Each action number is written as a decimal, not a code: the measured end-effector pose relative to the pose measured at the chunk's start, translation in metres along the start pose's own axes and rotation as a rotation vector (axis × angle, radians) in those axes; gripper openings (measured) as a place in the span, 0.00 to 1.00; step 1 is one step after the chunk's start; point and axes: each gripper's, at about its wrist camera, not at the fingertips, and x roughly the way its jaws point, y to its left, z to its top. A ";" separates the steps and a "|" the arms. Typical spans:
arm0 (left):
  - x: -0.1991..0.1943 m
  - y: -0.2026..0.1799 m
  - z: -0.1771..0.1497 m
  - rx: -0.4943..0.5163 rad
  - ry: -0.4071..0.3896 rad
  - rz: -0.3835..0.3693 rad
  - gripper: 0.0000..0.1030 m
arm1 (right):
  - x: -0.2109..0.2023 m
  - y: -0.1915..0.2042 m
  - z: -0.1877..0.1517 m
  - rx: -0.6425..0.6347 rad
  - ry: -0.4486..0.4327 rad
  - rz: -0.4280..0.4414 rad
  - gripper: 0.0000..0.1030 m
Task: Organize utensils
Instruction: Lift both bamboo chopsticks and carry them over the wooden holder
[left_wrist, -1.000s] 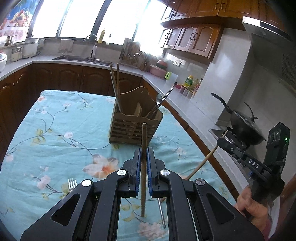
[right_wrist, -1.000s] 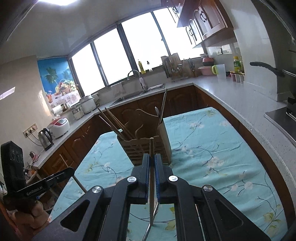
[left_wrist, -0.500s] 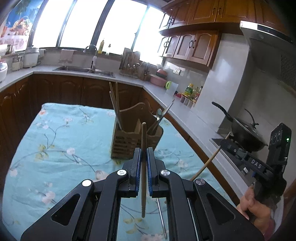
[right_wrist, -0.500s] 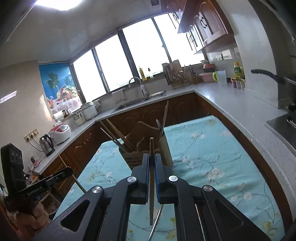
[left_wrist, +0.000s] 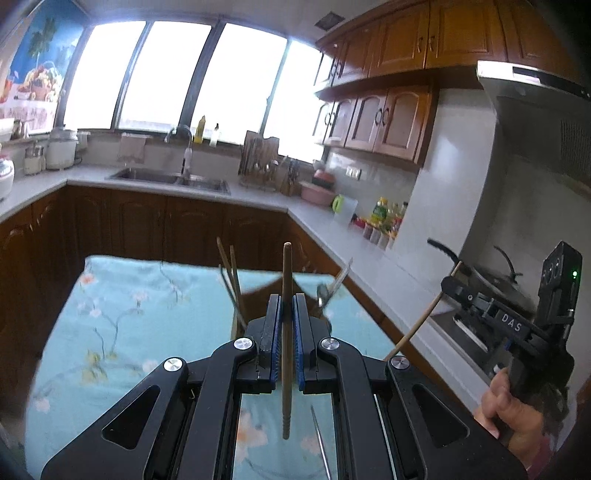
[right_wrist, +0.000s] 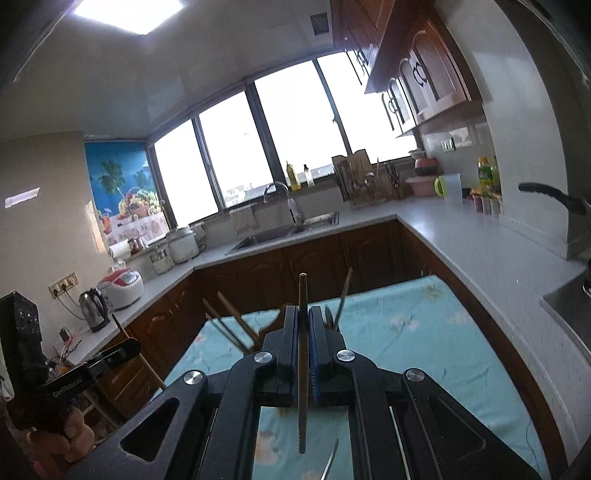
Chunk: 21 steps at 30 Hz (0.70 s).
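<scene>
One upright chopstick (left_wrist: 286, 343) was clamped in the left gripper (left_wrist: 287, 332), another (right_wrist: 303, 365) in the right gripper (right_wrist: 303, 343); the holder (left_wrist: 273, 290) lay straight ahead, below both, toward the table's (left_wrist: 122, 314) far edge.

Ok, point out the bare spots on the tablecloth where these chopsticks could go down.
The tablecloth is bare to the left of the utensil holder, and bare again between the holder and the counter-side edge. It is crowded at the holder, where chopsticks and a spoon stick up.
</scene>
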 end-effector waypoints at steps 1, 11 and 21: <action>0.002 0.000 0.007 0.000 -0.014 0.003 0.05 | 0.003 0.000 0.005 -0.002 -0.010 -0.001 0.05; 0.039 0.007 0.066 -0.019 -0.134 0.041 0.05 | 0.042 0.002 0.056 -0.003 -0.103 -0.010 0.05; 0.090 0.006 0.051 0.030 -0.205 0.088 0.05 | 0.090 -0.013 0.045 0.010 -0.100 -0.035 0.05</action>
